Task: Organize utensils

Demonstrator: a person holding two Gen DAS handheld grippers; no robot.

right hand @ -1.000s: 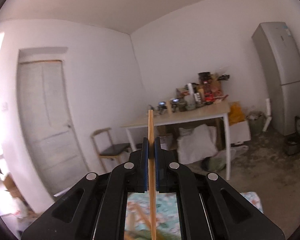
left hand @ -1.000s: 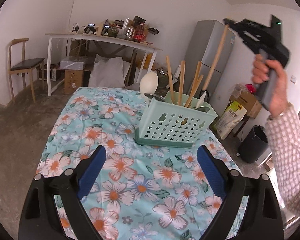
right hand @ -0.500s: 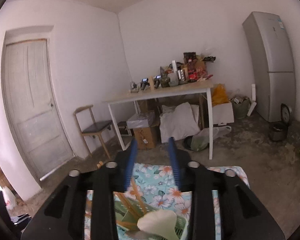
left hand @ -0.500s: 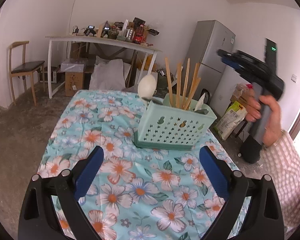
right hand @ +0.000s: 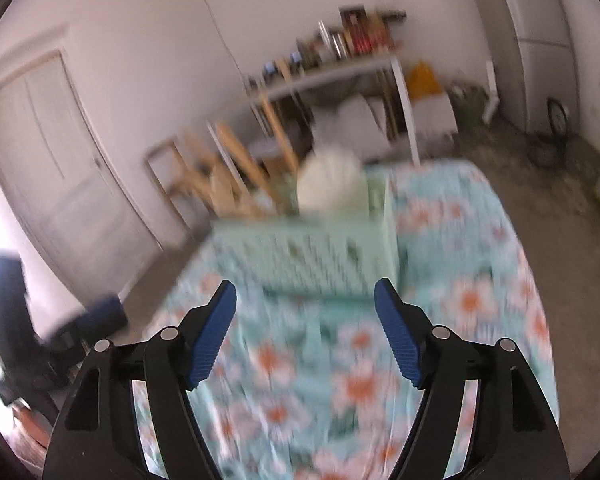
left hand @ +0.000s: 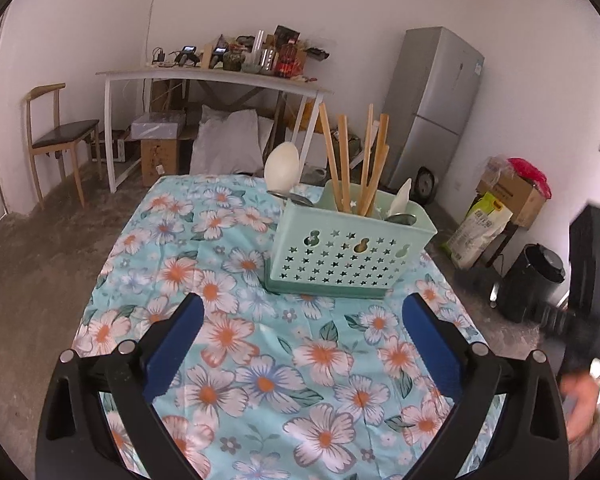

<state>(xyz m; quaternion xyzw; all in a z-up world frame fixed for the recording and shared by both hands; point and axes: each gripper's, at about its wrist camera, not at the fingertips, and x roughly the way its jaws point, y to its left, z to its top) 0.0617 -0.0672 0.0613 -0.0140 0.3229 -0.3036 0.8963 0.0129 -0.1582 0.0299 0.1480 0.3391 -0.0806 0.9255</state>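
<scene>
A mint-green perforated utensil basket stands on the flowered tablecloth. Several wooden chopsticks stick up from it, beside a white spoon and another pale utensil. My left gripper hovers in front of the basket, jaws still opening, nothing between them. In the blurred right wrist view the basket lies ahead with chopsticks and the white spoon in it. My right gripper points down at the cloth, its jaws opening and empty. The right gripper's body shows at the far right.
A white table loaded with clutter stands at the back wall, with a wooden chair to its left and boxes below. A grey fridge, sacks, and a black bin line the right side. The left gripper's body shows in the right wrist view.
The right gripper let go of the chopstick, which now stands in the basket. It dropped from high above the basket to table level with its jaws spreading. The left gripper drew back slightly.
</scene>
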